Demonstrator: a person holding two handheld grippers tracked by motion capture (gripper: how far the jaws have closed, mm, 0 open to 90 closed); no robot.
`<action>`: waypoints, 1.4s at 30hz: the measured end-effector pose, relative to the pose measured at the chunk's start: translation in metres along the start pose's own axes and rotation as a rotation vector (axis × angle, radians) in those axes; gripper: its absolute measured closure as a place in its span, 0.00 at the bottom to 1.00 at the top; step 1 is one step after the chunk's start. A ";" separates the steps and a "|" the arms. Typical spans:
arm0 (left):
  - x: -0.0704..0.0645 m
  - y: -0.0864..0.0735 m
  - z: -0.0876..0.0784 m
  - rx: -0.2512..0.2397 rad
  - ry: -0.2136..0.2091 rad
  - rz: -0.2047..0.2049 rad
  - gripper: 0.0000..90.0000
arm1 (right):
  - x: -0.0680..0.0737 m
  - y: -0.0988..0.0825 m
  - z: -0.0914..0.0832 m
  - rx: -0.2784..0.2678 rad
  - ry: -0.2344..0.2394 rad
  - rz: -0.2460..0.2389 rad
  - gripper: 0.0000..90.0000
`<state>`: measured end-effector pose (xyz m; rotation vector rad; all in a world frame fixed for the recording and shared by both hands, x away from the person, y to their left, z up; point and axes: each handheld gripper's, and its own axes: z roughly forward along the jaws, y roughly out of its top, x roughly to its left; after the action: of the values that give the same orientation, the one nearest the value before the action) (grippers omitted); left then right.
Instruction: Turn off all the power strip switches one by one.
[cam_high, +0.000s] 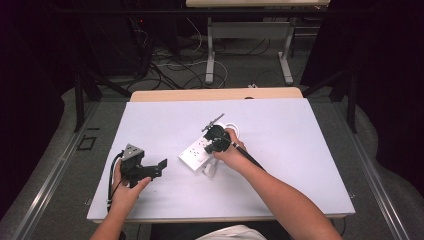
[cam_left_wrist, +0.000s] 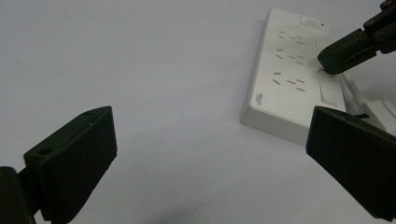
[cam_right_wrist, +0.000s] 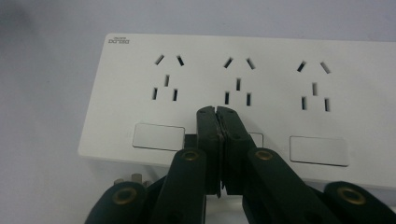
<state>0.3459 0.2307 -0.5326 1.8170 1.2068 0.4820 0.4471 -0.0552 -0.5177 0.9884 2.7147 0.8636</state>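
The left gripper (cam_high: 161, 166), its black jaws spread wide around nothing, rests on the pale lilac-grey table top (cam_high: 280, 170), well to the left of the white rectangular plastic power strip (cam_high: 196, 152). That strip lies near the middle of the table top. The right gripper (cam_right_wrist: 217, 112), jaws pressed together with nothing between them, touches the strip's middle switch. Behind the strip, beyond the table's wooden far edge, cables (cam_high: 170, 70) sprawl over a grey floor among dark curtains.
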 end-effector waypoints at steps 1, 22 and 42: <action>0.000 0.000 0.000 0.001 0.000 0.000 0.02 | 0.000 0.000 0.000 -0.002 0.000 0.000 0.99; 0.000 0.000 0.000 -0.001 0.001 0.002 0.02 | 0.000 -0.003 0.002 -0.013 0.016 0.013 1.00; 0.000 0.000 0.000 0.000 0.000 0.001 0.02 | 0.007 -0.003 0.001 -0.015 0.020 0.001 0.99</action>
<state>0.3458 0.2302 -0.5326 1.8169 1.2058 0.4822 0.4407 -0.0521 -0.5193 0.9840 2.7206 0.8973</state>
